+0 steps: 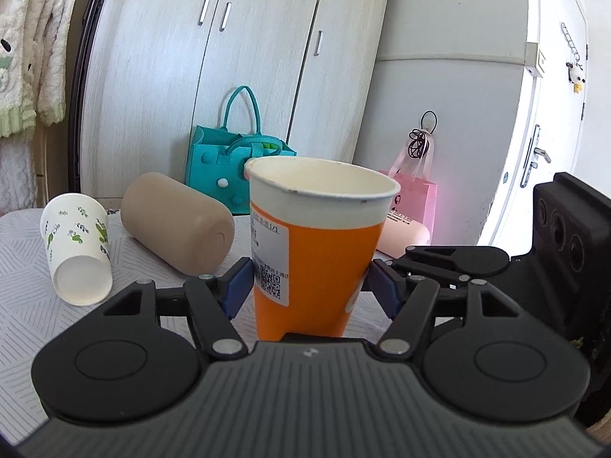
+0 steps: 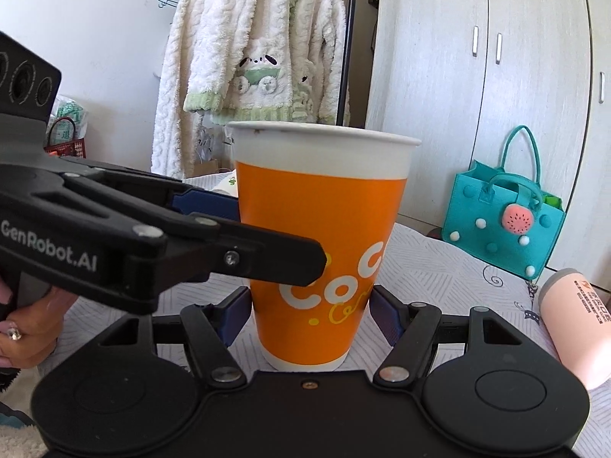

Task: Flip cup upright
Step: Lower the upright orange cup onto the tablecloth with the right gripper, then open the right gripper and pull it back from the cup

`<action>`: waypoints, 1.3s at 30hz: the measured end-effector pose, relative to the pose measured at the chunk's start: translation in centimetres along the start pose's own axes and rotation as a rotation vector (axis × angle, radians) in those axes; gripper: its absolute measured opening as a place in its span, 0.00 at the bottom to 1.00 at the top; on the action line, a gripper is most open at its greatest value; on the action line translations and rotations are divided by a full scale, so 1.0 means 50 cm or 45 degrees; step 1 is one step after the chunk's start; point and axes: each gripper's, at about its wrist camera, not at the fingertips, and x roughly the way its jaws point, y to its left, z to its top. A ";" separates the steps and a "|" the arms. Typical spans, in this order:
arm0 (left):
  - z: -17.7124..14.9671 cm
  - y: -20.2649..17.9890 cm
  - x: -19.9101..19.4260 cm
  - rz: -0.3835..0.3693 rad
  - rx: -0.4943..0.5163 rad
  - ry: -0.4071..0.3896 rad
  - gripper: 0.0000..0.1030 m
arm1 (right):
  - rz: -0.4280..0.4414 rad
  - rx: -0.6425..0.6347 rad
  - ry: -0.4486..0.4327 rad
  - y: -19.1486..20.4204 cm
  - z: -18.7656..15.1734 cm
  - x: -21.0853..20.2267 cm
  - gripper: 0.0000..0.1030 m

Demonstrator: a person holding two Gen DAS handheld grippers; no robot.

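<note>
An orange paper cup (image 1: 317, 252) with a white rim stands upright, mouth up, on the patterned tablecloth; it also shows in the right wrist view (image 2: 320, 252). My left gripper (image 1: 309, 286) has its blue pads against both sides of the cup. My right gripper (image 2: 311, 311) also brackets the cup low down; its left pad (image 2: 235, 316) touches it, while a small gap shows at the right pad. The left gripper's fingers (image 2: 229, 244) cross the right wrist view from the left, on the cup.
A white leaf-print cup (image 1: 78, 252) and a tan bottle (image 1: 177, 221) lie on their sides at left. A pink bottle (image 2: 576, 324) lies at right. A teal bag (image 2: 504, 221) and a pink bag (image 1: 416, 198) stand behind the table (image 1: 30, 313).
</note>
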 end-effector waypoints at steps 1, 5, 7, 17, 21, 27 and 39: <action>-0.002 0.000 -0.001 -0.008 -0.007 0.006 0.64 | -0.004 0.004 0.004 0.001 0.000 0.000 0.71; -0.009 -0.002 -0.006 -0.019 -0.035 0.014 0.64 | -0.005 0.008 0.007 0.003 -0.003 -0.004 0.72; -0.010 -0.001 -0.010 -0.025 -0.054 0.021 0.64 | -0.016 0.018 0.020 0.004 -0.002 -0.004 0.72; -0.007 -0.005 -0.032 -0.009 -0.073 0.076 0.68 | -0.050 0.069 0.028 0.013 -0.010 -0.027 0.77; -0.006 -0.009 -0.054 0.039 -0.068 0.075 0.68 | -0.098 0.113 0.007 0.019 -0.007 -0.049 0.84; 0.000 -0.001 -0.104 0.071 -0.161 0.047 0.75 | -0.175 0.215 0.030 0.031 -0.001 -0.078 0.84; 0.017 -0.017 -0.188 0.227 -0.147 0.087 0.78 | -0.307 0.189 0.000 0.104 0.017 -0.161 0.88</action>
